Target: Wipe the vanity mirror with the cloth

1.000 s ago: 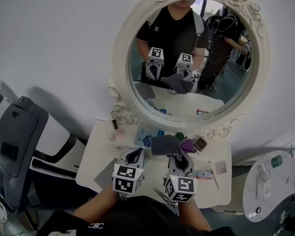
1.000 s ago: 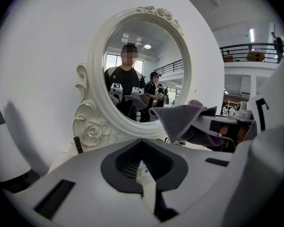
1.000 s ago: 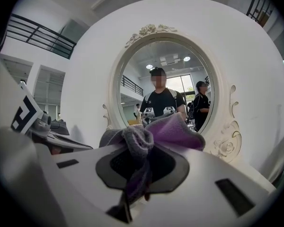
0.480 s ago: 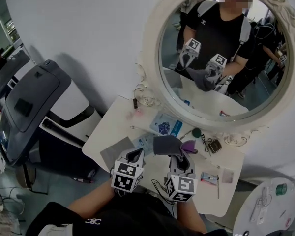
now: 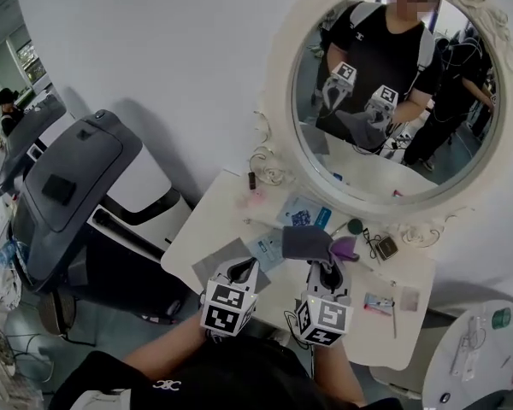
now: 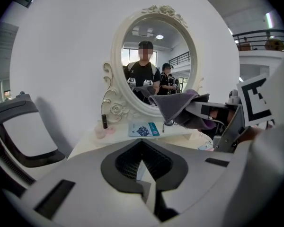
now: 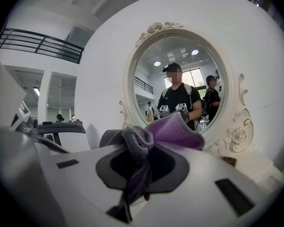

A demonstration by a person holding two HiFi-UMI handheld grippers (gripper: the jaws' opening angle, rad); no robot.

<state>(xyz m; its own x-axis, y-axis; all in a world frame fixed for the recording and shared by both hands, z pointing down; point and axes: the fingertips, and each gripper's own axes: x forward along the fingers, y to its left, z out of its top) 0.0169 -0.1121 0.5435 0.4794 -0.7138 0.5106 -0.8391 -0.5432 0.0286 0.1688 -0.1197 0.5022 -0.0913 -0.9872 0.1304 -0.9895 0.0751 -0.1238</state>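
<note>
We see a white table (image 5: 215, 222) set against the wall. Taking its middle as our dial in the head view, the vanity mirror (image 5: 279, 101) stands at twelve o'clock. A small dark bottle (image 5: 251, 180) and a pink thing (image 5: 255, 200) sit at eleven, with a blue packet (image 5: 303, 216) just inside them. A grey sheet (image 5: 218, 259) lies at nine beside a pale packet (image 5: 265, 248). At two we find a green round thing (image 5: 355, 226) and a small square case (image 5: 385, 247) — at four, a little packet (image 5: 378, 301), a pen (image 5: 394, 304) and a card (image 5: 409, 297).
</note>
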